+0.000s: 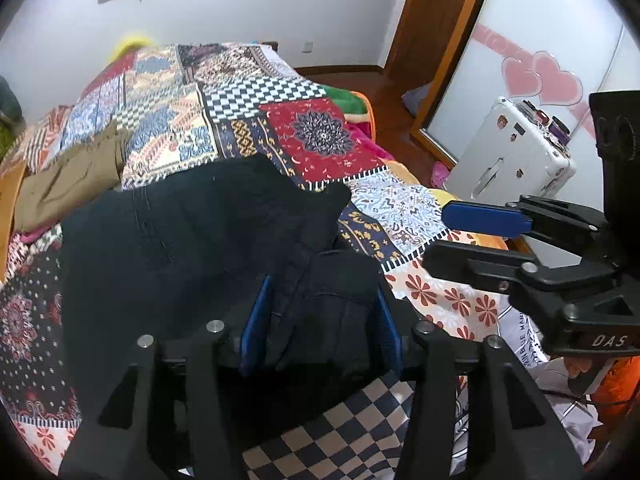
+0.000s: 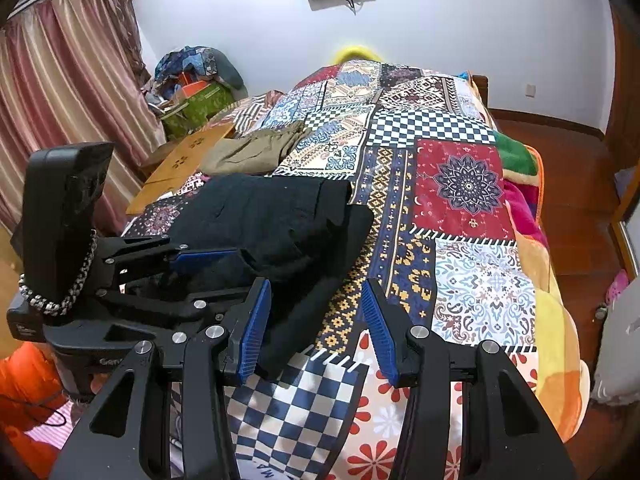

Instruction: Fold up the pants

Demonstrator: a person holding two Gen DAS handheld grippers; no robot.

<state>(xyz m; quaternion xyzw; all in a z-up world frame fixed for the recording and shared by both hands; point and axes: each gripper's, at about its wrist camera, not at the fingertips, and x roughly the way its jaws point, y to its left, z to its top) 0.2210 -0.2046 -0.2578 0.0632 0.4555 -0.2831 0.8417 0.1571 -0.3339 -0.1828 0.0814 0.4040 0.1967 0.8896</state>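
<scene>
Left wrist view: the bed [image 1: 432, 216], under a patchwork quilt [image 1: 304, 132], carries the black pants [image 1: 180, 240], which lie in a bunched heap across its near half. A tan garment [image 1: 68, 184] sits beyond them at the left edge, well apart from both tools. A fold of the pants runs up between the blue pads of the left gripper [image 1: 320, 324], whose fingers [image 1: 256, 320] are pinched on that fabric. In the right wrist view the right gripper [image 2: 316, 328] hangs over the quilt just right of the pants' near edge, fingers [image 2: 378, 328] spread wide; its left pad lies against the dark cloth, gripping nothing.
</scene>
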